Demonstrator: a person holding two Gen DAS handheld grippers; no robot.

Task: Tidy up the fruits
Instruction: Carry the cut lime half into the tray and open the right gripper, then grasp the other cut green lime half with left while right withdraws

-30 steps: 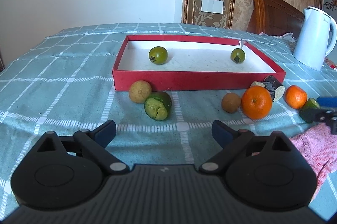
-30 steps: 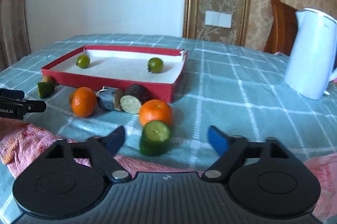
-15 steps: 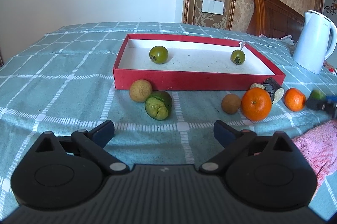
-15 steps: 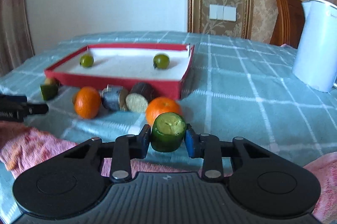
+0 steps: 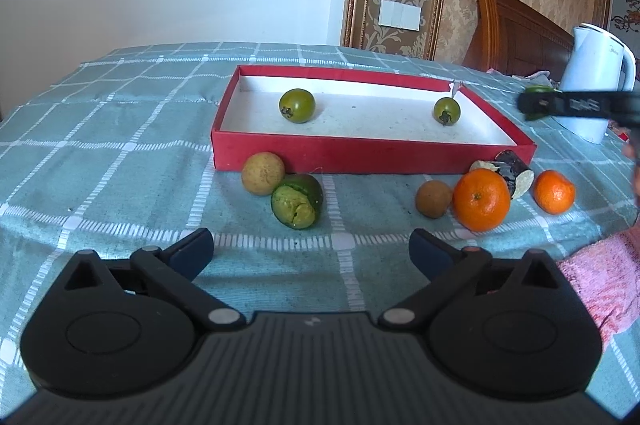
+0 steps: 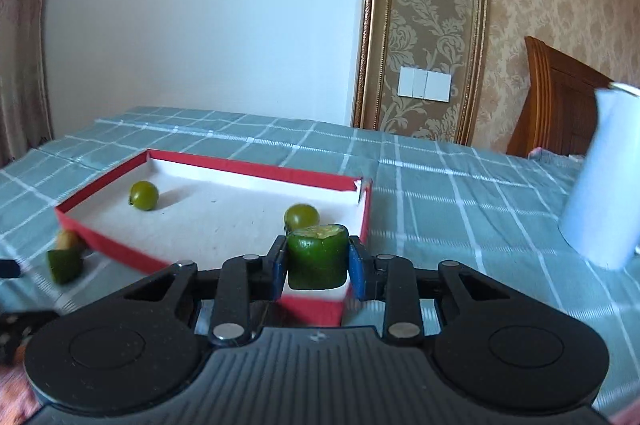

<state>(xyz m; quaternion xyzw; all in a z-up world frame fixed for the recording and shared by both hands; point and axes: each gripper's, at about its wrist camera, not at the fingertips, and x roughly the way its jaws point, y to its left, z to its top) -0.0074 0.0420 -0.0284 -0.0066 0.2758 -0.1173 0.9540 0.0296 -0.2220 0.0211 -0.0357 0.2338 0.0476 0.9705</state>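
Your right gripper [image 6: 318, 271] has its jaws pinching a green cut fruit piece [image 6: 317, 256], held up over the near right corner of the red box [image 6: 256, 167]. The piece is a stubby green chunk with smooth dark skin and a rough, pale, crumbly top. The box is flat and wide, red outside and white inside, and looks like card. Two small round green fruits [image 5: 297, 105] [image 5: 447, 110] lie in it, shiny and smooth, one near the left end and one near the right. So I think you are early on: two in, one on its way. Left on the bench, along the front wall of the box, are another green cut piece [image 5: 297, 201], two dull brown round fruits [image 5: 263, 172] [image 5: 430, 199], two bumpy bright oranges [image 5: 481, 200] [image 5: 554, 192] and a dark stick piece [image 5: 507, 172] with a pale cut end. Your left gripper [image 5: 311, 249] has its jaws spread wide with nothing in them. The bench cloth [image 5: 100, 129] is soft teal with white squares.
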